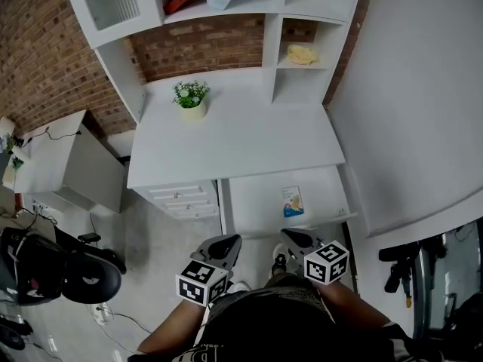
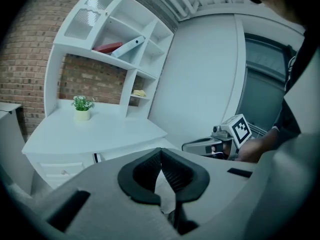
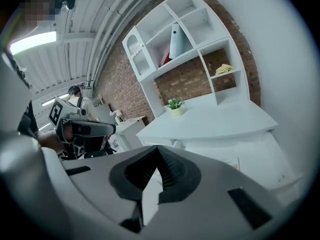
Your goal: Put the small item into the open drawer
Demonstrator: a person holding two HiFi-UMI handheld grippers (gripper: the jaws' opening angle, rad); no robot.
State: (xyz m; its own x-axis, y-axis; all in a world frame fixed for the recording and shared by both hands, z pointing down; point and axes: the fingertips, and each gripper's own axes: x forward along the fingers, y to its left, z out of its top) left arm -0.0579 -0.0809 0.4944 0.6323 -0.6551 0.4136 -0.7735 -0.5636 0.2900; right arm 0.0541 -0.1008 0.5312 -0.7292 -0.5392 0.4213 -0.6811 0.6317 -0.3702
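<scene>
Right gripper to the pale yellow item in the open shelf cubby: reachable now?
Probably yes. The right gripper is shut and empty, the pale yellow item sits in an open-fronted cubby, and the white desktop before it is bare.

The table (image 1: 249,138) has a smooth, white painted top with a soft satin sheen. The open drawer (image 1: 256,202) under its front edge shows the same plain white finish inside. The small item (image 1: 292,200) lying in that drawer looks like printed card or paper. Behind the table, the brick wall (image 1: 204,47) is rough, matt and red-brown. Above the table, a cupboard door (image 1: 113,0) has a ribbed, frosted pane, and a crumpled yellow cloth (image 1: 302,54) lies in a white cubby. The left gripper (image 2: 161,151) and right gripper (image 3: 158,151) have matt grey plastic shells. Their fingers (image 2: 145,173) are black and finely ribbed.
</scene>
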